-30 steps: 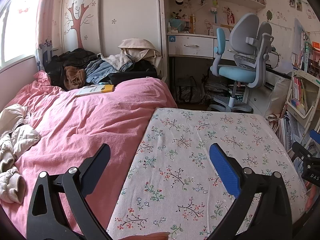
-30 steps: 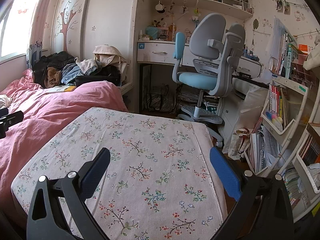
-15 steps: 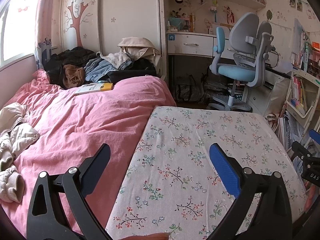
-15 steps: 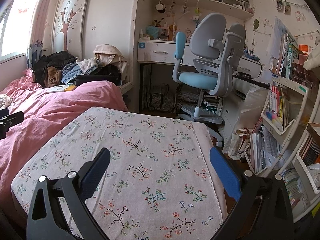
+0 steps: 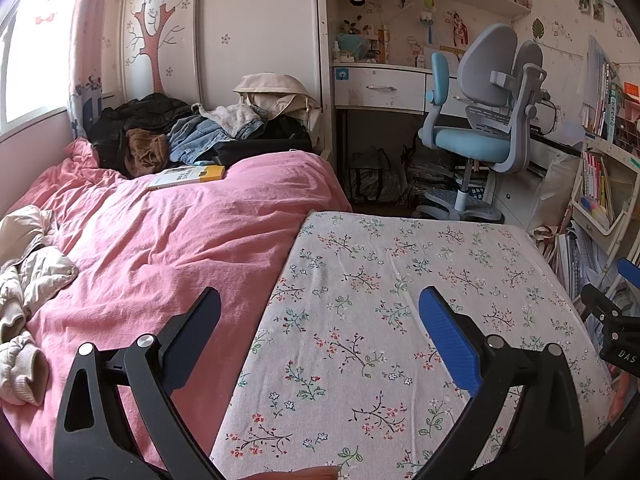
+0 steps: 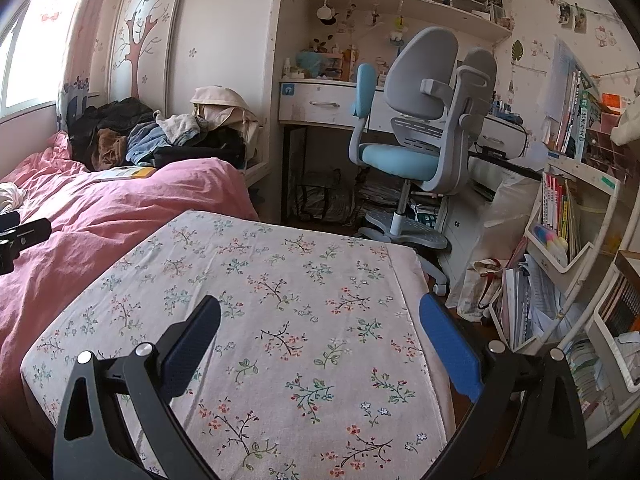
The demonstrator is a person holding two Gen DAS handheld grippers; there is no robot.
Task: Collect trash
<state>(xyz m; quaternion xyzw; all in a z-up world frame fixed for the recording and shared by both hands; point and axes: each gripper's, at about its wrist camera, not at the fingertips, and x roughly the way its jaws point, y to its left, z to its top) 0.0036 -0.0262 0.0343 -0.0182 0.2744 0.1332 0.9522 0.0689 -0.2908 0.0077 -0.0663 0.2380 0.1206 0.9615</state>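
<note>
One chair (image 5: 480,120), one book (image 5: 188,176) (yellow-edged), two grippers (image 5: 320,332).

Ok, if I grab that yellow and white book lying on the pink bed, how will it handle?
The book lies flat, so probably stiff. It looks thin, likely light. The soft duvet may give under fingertips, hampering an edge pinch.

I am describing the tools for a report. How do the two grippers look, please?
Both look identical: the left gripper and right gripper have black cut-out frames with silver rivets and two blue textured fingers. No cables or sleeves show.
</note>
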